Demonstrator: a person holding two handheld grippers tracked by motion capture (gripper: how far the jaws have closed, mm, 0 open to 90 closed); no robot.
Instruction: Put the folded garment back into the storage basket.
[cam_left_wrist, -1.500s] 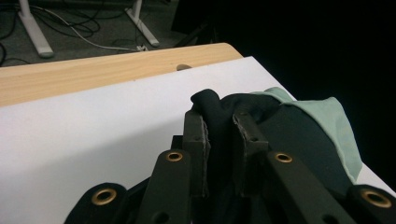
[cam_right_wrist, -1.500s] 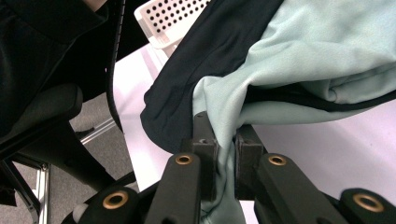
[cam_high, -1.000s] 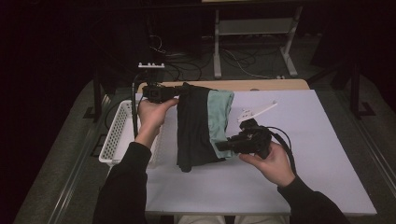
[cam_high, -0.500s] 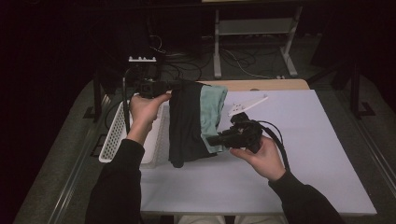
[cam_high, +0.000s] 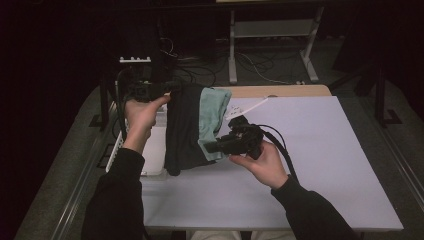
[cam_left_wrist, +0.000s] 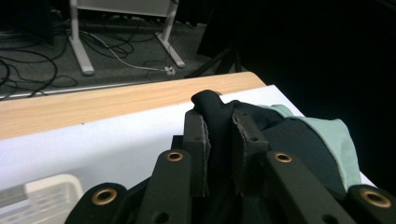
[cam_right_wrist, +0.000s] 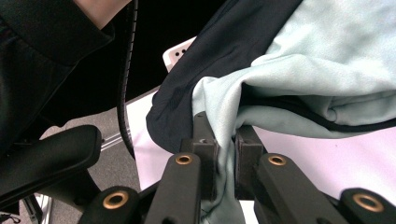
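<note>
Above the table's left side, beside a white basket, my left gripper clamps the far dark edge and my right gripper the near mint edge of a folded garment, light, limp, best pinched by its hems.

Dark room — cabled floor.

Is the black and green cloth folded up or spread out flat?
Folded. The cloth hangs doubled in layers between the left tongs and right tongs, lifted off the table.
</note>
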